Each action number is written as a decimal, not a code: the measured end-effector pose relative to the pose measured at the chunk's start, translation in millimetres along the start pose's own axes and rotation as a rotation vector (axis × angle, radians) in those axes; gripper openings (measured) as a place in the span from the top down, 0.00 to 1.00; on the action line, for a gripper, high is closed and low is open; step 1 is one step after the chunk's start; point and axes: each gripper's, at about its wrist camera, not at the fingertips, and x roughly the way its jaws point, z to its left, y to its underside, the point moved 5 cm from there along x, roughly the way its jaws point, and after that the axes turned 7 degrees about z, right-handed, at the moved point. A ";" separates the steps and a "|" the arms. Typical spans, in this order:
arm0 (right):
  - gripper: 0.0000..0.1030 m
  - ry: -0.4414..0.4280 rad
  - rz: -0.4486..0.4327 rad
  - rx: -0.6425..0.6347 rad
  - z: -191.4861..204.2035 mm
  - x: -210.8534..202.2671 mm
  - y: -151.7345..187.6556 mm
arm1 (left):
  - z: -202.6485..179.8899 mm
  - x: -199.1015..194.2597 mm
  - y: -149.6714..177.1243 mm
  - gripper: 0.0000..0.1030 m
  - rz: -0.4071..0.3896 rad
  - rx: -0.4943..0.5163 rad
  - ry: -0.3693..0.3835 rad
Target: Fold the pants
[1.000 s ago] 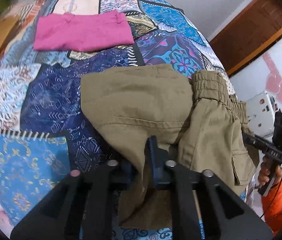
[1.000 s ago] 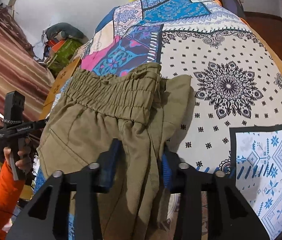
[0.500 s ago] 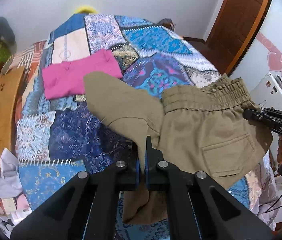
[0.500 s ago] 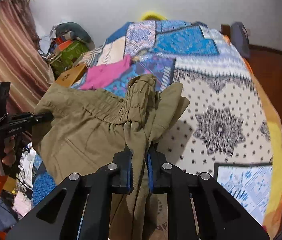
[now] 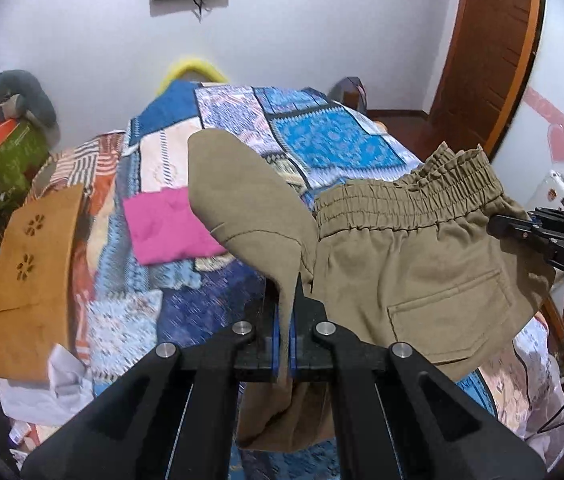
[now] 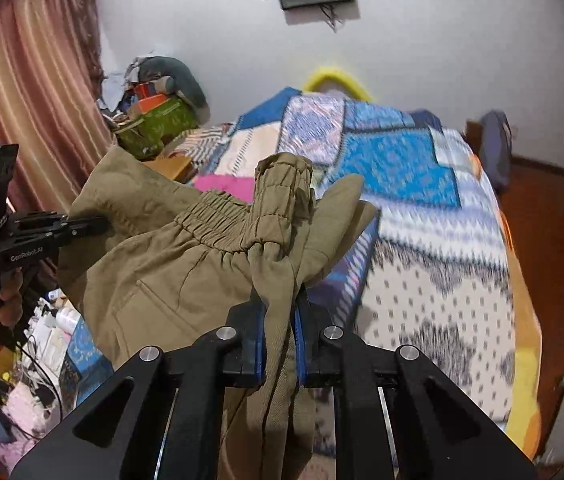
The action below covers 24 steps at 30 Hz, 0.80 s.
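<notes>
Both grippers are clenching the khaki pants (image 5: 410,280) above the patchwork bed (image 5: 322,140): the left gripper (image 5: 285,320) is pinching a thin fold, the right gripper (image 6: 278,320) a bunched edge by the waistband. Thin cloth risks slipping free, dropping one side crooked

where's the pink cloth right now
The pink cloth lies flat on the patchwork bedspread, left of centre in the left wrist view, partly behind the lifted khaki pants.

Left claw (image 5: 284,322) clamped tight, right claw (image 6: 279,334) clamped tight, both angled downward
</notes>
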 end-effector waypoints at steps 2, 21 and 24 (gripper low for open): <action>0.90 0.005 -0.017 -0.022 4.0 4.6 -15.4 | 9.0 1.0 -7.6 0.97 -0.010 -0.002 -0.025; 0.90 0.006 -0.057 -0.107 32.1 109.0 -116.3 | 118.2 67.2 -79.8 0.97 -0.047 -0.115 -0.155; 0.90 0.021 -0.060 -0.113 34.5 134.8 -128.5 | 136.4 89.7 -89.3 0.97 -0.046 -0.143 -0.186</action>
